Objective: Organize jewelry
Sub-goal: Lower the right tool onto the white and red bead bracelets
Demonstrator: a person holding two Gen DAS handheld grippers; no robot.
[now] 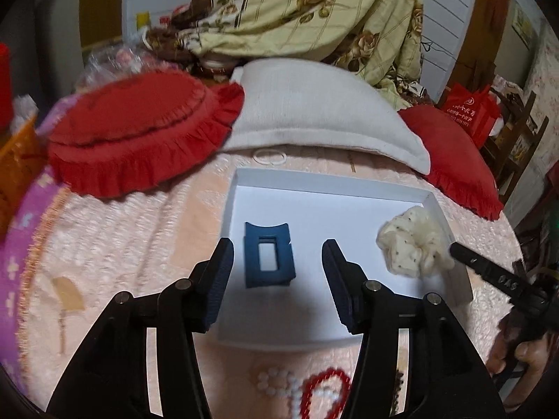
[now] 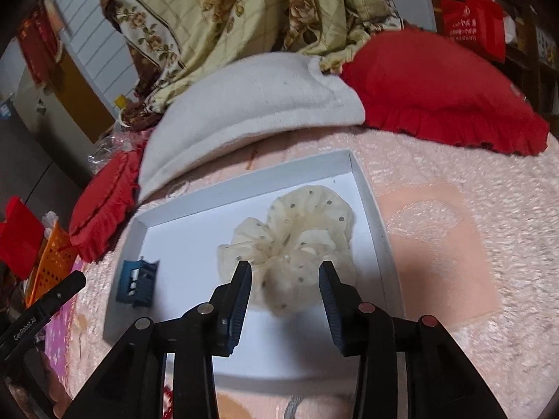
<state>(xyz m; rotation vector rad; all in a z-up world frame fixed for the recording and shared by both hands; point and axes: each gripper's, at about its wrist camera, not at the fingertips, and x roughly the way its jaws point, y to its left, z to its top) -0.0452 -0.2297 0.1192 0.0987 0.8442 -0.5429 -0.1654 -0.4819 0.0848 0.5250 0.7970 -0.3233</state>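
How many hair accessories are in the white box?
2. Blue hair claw lies toward the left side of the white box; cream dotted scrunchie lies by its right wall. Nothing else shows inside.

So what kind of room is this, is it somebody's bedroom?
Most likely a bedroom: the white cardboard tray sits on a pink fuzzy bedspread, with a grey-white pillow and a red frilled cushion behind it.

My left gripper tilts steeply downward with its jaws parted and nothing pressed between the pads. My right gripper points down at much the same slant, its jaws apart a little less and also gripping nothing. My right hand wraps its handle.
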